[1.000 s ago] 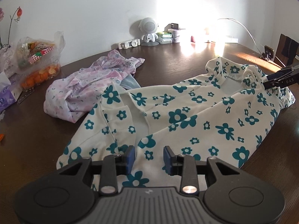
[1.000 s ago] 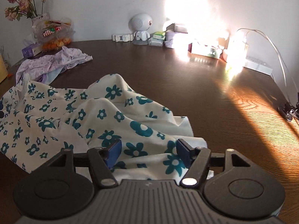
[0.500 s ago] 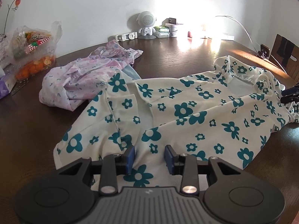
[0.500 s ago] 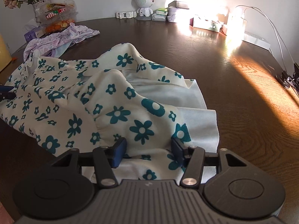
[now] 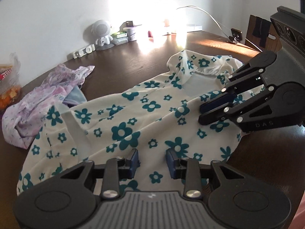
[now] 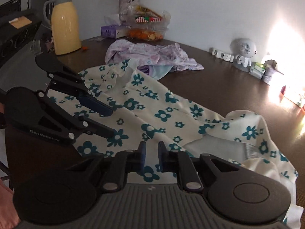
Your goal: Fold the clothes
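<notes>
A cream garment with teal flowers [image 5: 133,114] [image 6: 171,114] lies spread on the dark wooden table [image 5: 133,61]. My left gripper [image 5: 152,161] [image 6: 110,123] sits at its near hem. Its jaws stand partly apart and cloth fills the gap between them. My right gripper [image 6: 152,156] [image 5: 200,112] is on the same garment, just right of the left one. Its jaws are closing, with only a narrow gap and a fold of the cloth pinched in it. A taut ridge of fabric runs from the right gripper toward the left one. A crumpled lilac garment [image 5: 43,99] [image 6: 148,53] lies behind.
Along the wall stand a white robot-shaped speaker [image 5: 102,34] [image 6: 243,51], small boxes, a cable with a clip [image 5: 235,36], a bag of snacks [image 6: 146,24], a tissue box [image 6: 110,31] and a yellow jug [image 6: 63,22]. The table edge runs close on the right [image 5: 266,152].
My right gripper swung left along the garment from its far end to beside the left gripper, and its jaws narrowed onto the cloth. The left gripper shifted slightly and kept the same opening.
</notes>
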{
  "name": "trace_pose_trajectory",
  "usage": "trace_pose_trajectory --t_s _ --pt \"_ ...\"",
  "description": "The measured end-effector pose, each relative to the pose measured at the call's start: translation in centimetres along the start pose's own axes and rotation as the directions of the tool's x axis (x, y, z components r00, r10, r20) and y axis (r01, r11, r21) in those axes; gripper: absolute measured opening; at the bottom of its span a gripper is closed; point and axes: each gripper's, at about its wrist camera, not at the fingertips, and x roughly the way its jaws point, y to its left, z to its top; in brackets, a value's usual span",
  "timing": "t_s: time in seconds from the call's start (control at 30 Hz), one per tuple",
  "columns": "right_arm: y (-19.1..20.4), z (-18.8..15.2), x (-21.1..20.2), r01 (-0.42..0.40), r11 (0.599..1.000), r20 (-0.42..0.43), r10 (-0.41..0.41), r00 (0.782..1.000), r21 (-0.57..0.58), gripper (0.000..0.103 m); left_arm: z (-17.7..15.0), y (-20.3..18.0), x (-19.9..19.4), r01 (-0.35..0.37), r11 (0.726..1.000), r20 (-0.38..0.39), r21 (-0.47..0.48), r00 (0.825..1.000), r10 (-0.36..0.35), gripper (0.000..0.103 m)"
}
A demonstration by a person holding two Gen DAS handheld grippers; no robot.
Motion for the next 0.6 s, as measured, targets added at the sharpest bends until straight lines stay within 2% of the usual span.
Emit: trace_pose_trajectory --t_s 0.13,0.2,0.27,0.37,0.47,0.53,0.6 --pt "-2.9 -1.7 -0.4 0.031 0.998 -0.006 -0.031 1.0 0.05 0.013 -0.7 1.5 -0.4 0.019 0.998 0.004 -0.052 1.0 -0.019 0.035" --pt "-5.0 -2.8 -1.2 0.066 0.994 -0.01 -0.066 0.998 0.084 0.009 -1.0 2.0 -0.7 0.023 0.998 0.006 -0.067 1.0 -0.023 0.036" --pt "-6.4 -3.5 -2.1 0.054 0.99 0.003 -0.055 0.998 0.133 0.008 -1.1 2.5 -1.3 -0.008 0.996 0.015 -0.086 1.0 0.009 0.036" --pt "-7.3 -4.5 -2.7 0.088 0.985 -0.01 -0.088 0.996 0.15 0.008 -1.7 3.5 -1.8 -0.053 0.992 0.011 -0.111 0.998 0.055 0.035" --pt "-7.2 -4.5 -2.6 0.092 0.984 -0.017 -0.09 0.996 0.153 0.008 -1.9 4.2 -1.6 -0.033 0.99 0.007 -0.133 0.999 0.035 0.035" --pt "-7.2 -4.5 -2.5 0.092 0.984 -0.02 -0.09 0.996 0.155 0.009 -1.3 4.0 -1.7 -0.043 0.993 -0.013 -0.112 0.999 0.042 0.036" --pt "-7.5 -3.7 -2.7 0.067 0.981 -0.042 -0.06 0.997 0.183 0.014 -0.5 4.1 -2.3 -0.046 0.994 -0.011 -0.094 0.999 0.045 0.041"
